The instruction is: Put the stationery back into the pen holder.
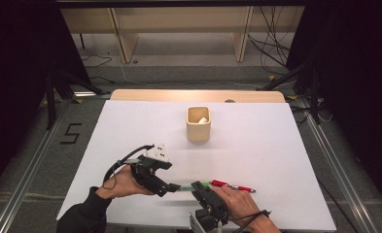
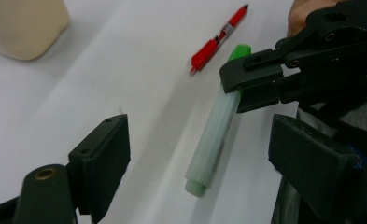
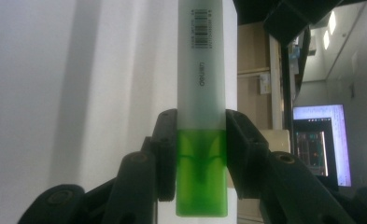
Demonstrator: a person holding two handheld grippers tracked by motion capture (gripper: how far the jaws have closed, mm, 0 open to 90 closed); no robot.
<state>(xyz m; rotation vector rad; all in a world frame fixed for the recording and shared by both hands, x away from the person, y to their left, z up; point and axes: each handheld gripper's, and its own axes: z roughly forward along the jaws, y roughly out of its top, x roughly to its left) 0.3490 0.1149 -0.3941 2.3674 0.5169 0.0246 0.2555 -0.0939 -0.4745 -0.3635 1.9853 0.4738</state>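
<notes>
1. White sheeting covers the table, which stands on a grey floor with pale wooden shelving behind it and dark drapes at both sides.
2. Near the table's far middle stands a cream, square-sided plastic cup, upright, with something pale inside that cannot be made out.
3. At the near edge, the right gripper pinches a green highlighter with a frosted, translucent barrel; its two black jaws press on either side, right where the clear green cap meets the barrel.
4. From the high view, the highlighter lies roughly level, just above the table, stretching from the right gripper toward the left one.
5. The left gripper has its jaws spread wide; in its own view the highlighter's free end sits between them, touching neither pad.
6. A red pen with a black tip lies flat on the table just beyond the right hand, near the highlighter's cap.
</notes>
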